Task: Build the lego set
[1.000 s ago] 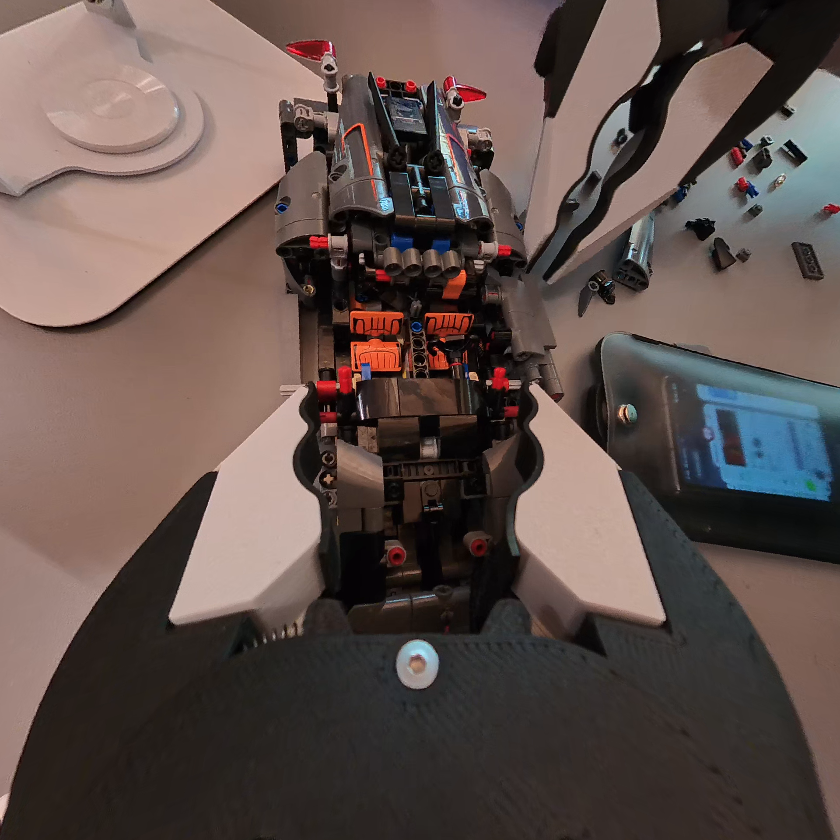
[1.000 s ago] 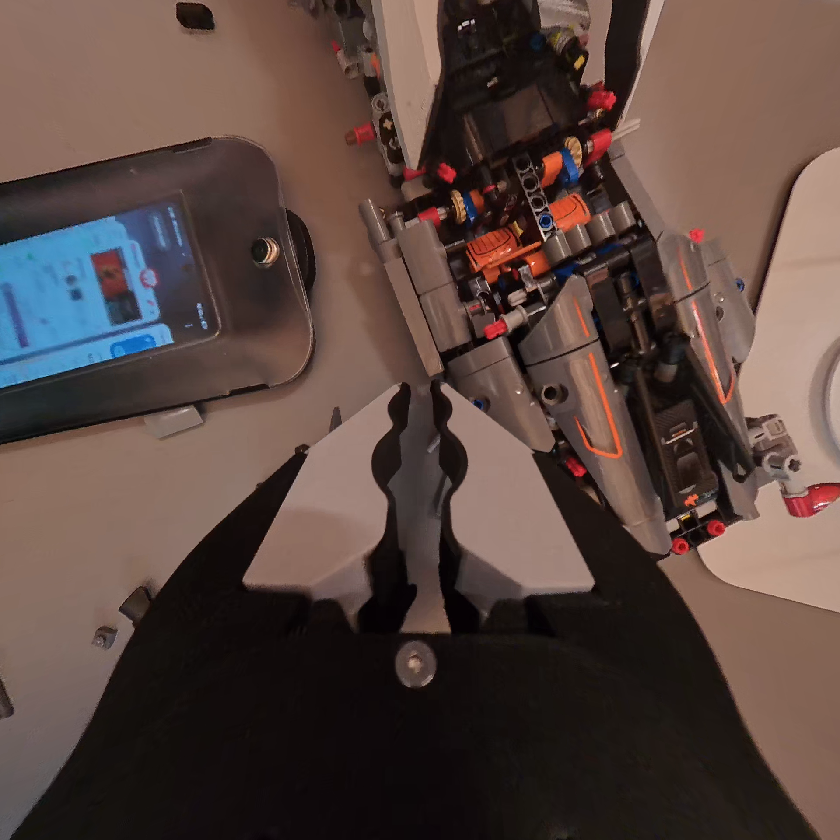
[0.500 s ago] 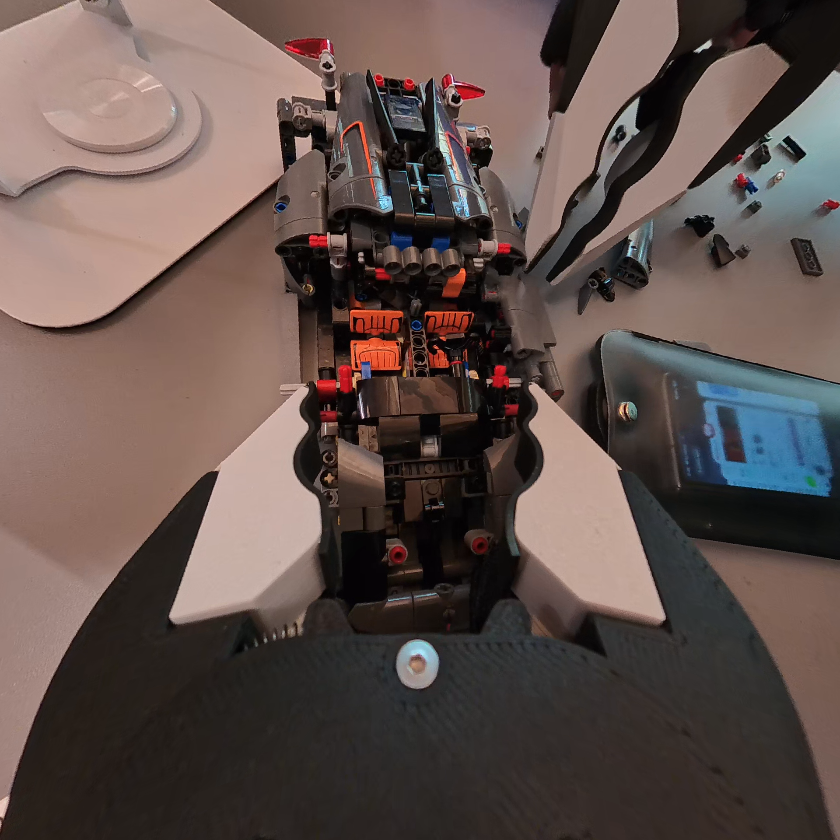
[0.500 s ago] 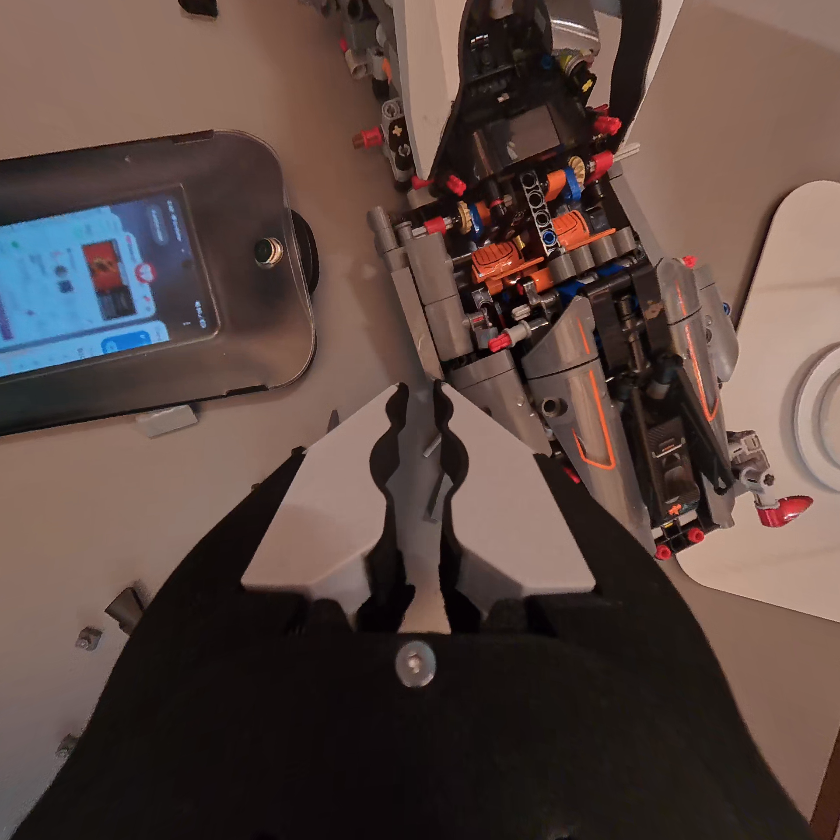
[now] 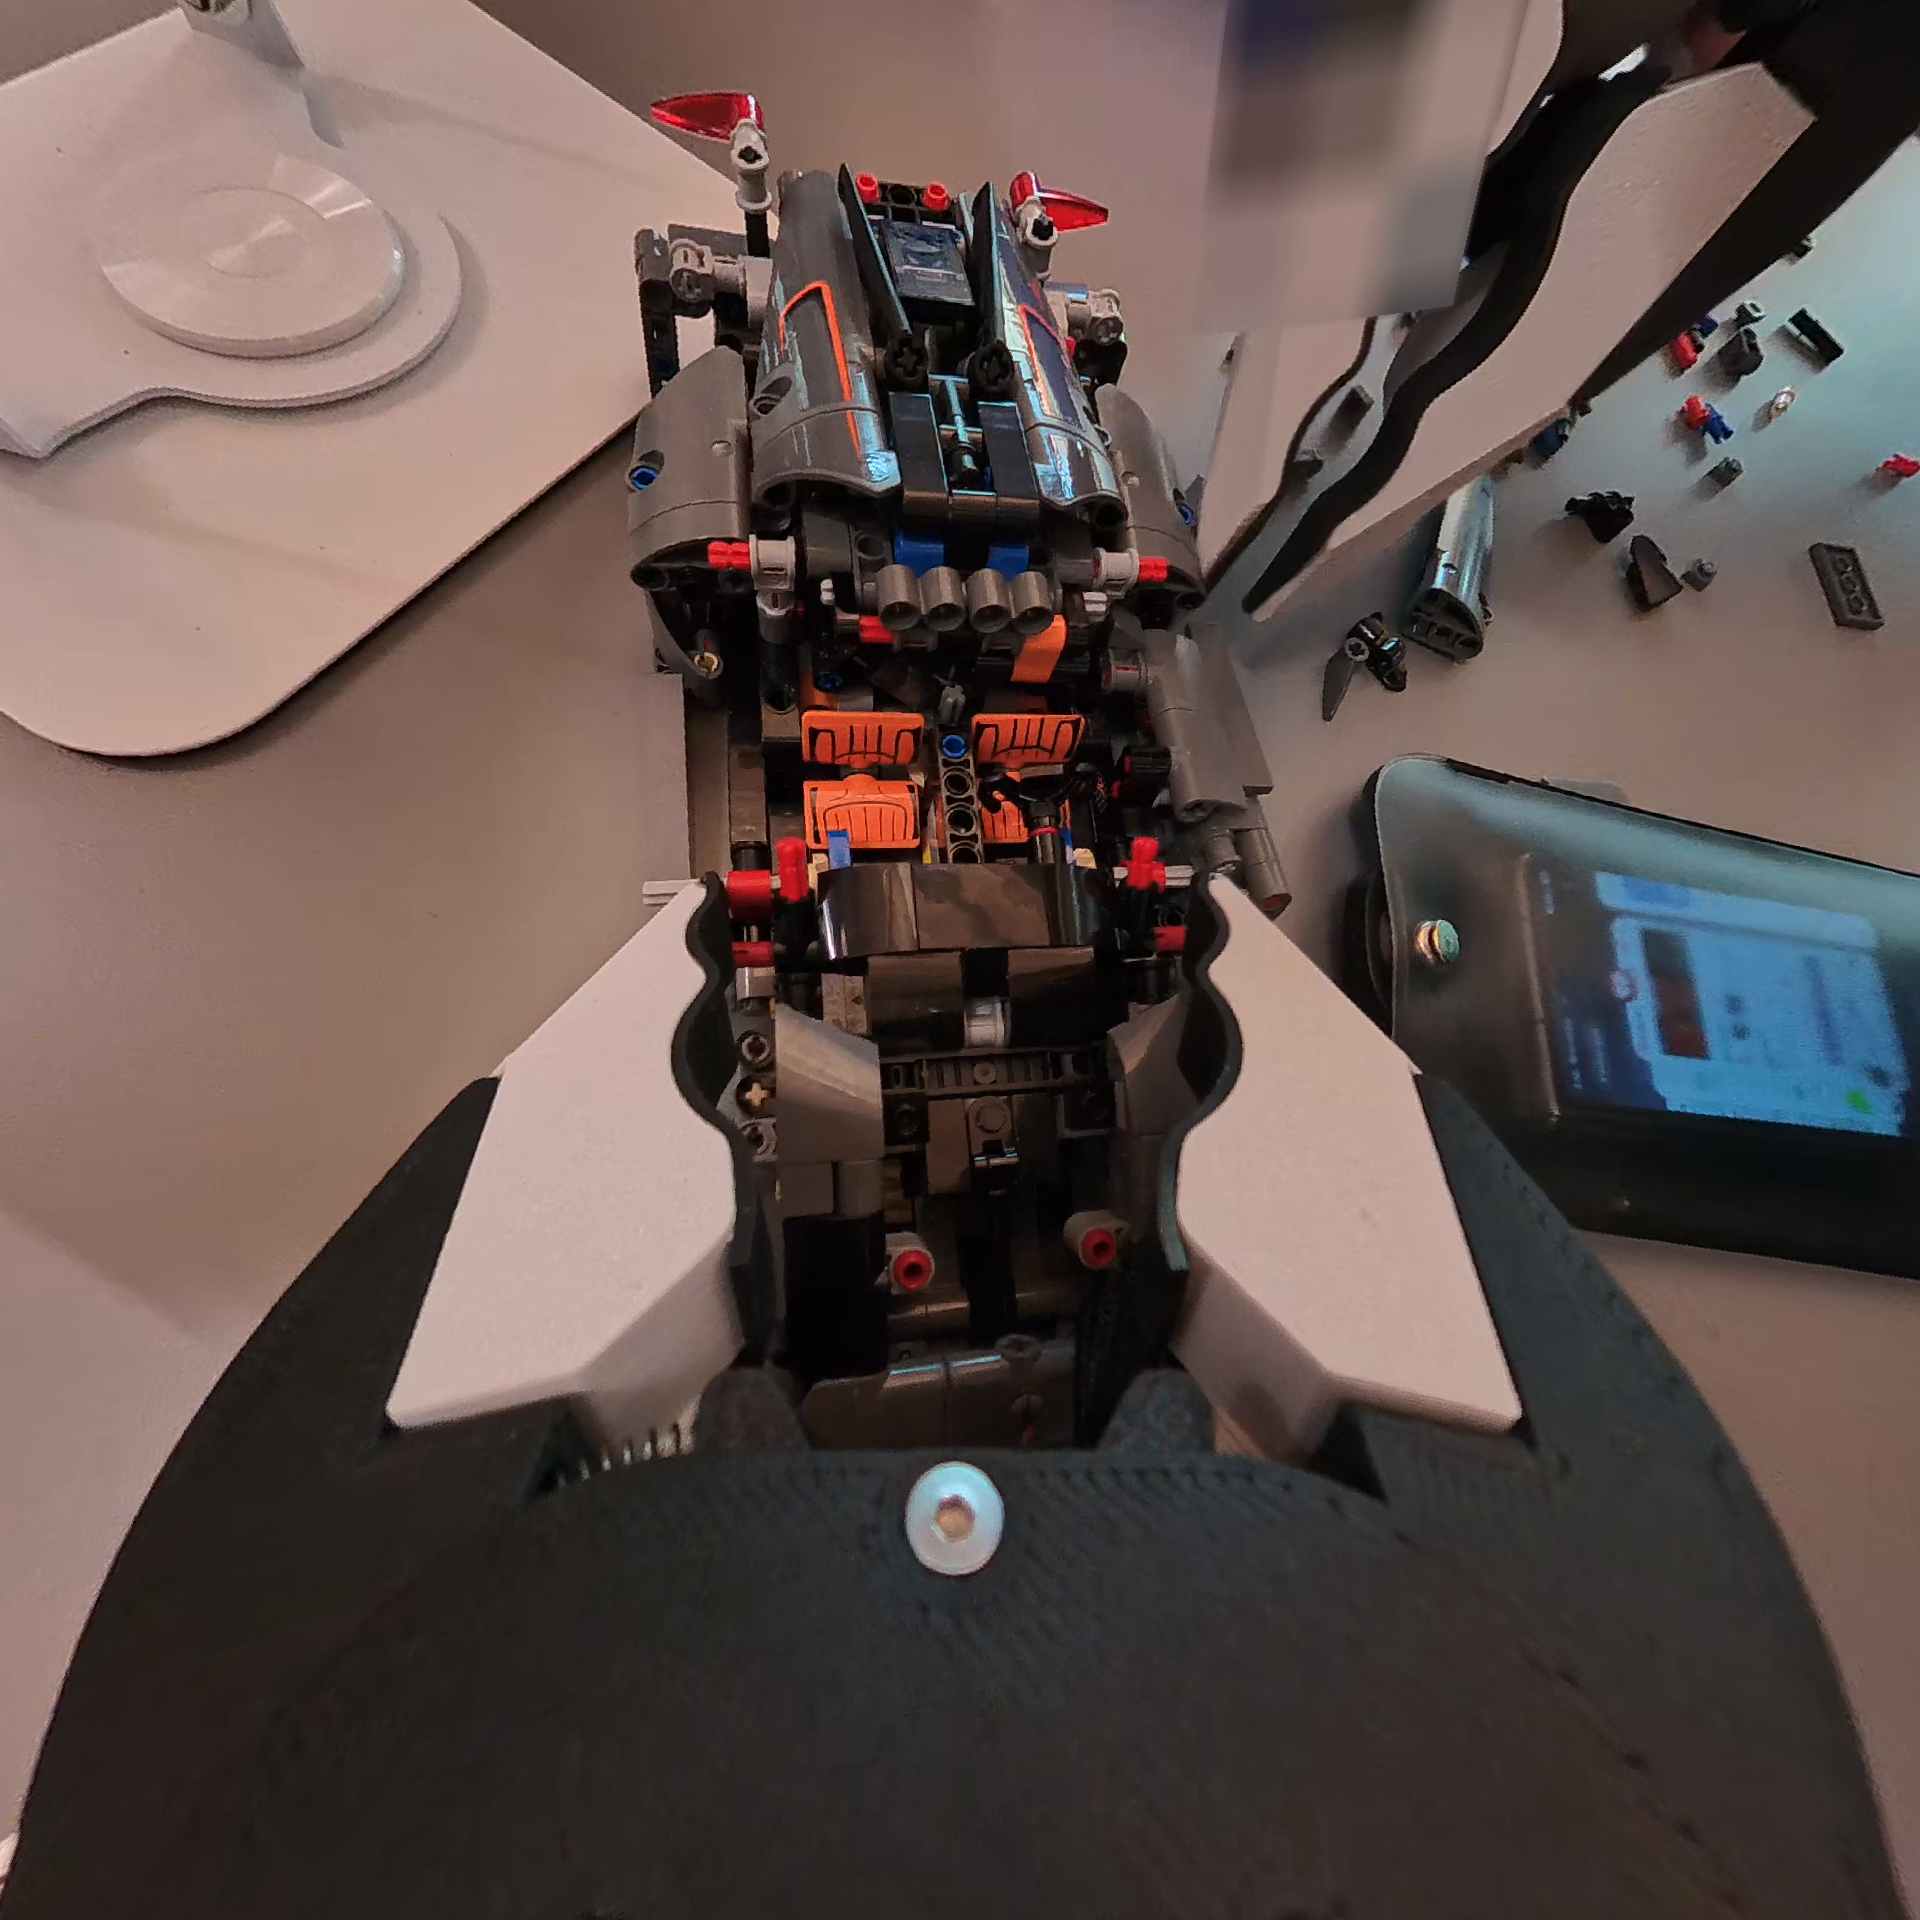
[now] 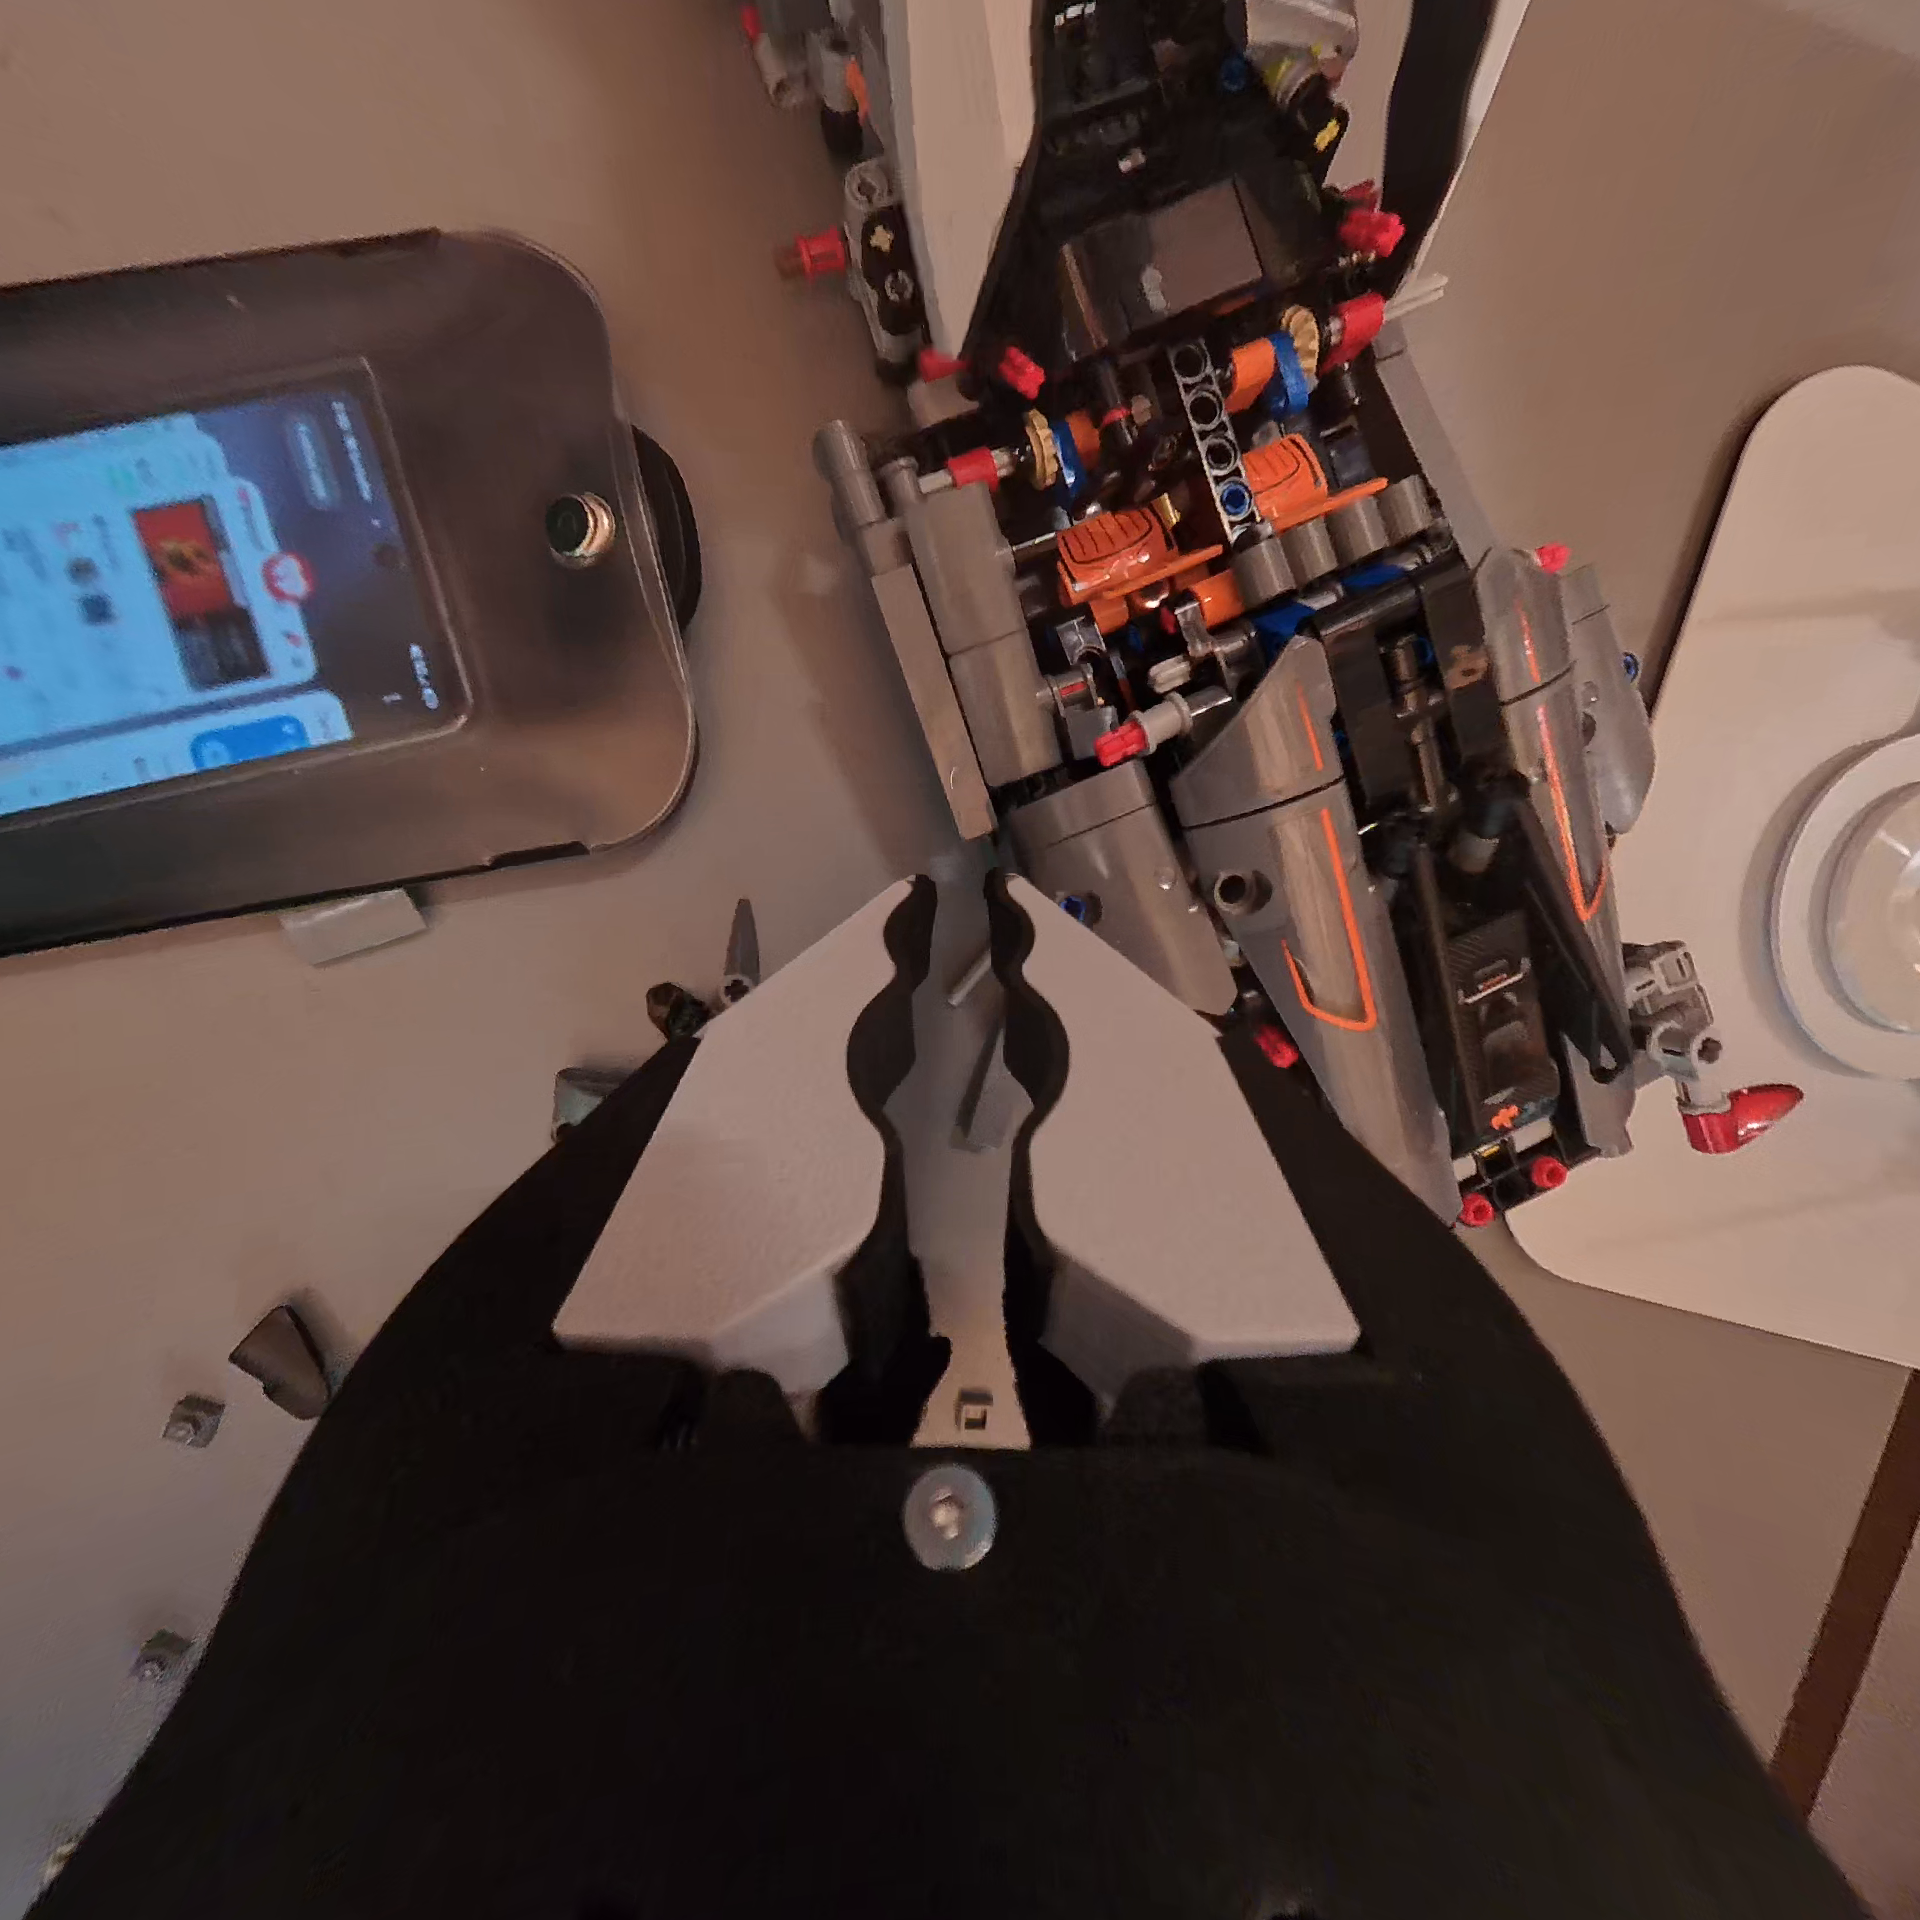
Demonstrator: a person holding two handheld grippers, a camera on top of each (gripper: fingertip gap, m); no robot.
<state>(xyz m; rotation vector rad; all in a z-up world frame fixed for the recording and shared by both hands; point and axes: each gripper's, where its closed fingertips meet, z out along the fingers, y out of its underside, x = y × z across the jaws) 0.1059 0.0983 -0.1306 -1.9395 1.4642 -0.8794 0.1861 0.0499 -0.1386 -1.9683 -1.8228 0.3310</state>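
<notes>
The lego car (image 5: 935,436), dark grey with orange trim and orange seats, lies lengthwise on the table. My left gripper (image 5: 958,894) is shut on its near end, with one white finger on each side of the body. It also shows at the top of the right wrist view (image 6: 1169,322). My right gripper (image 6: 961,883) is shut on a small thin grey piece (image 6: 982,1049). Its tips are close beside the grey side panel of the car (image 6: 1299,790). In the left wrist view my right gripper (image 5: 1231,608) comes down from the upper right.
A phone in a dark case (image 5: 1662,1018) lies right of the car, screen lit; it also shows in the right wrist view (image 6: 260,582). A white stand base (image 5: 260,416) lies on the car's other side. Several loose small pieces (image 5: 1662,416) are scattered at far right. My hands' fingertips stand some 10 cm from each other.
My right gripper has shifted and turned slightly beside the car's side panel, still holding the grey piece. My left gripper and the car have stayed put.
</notes>
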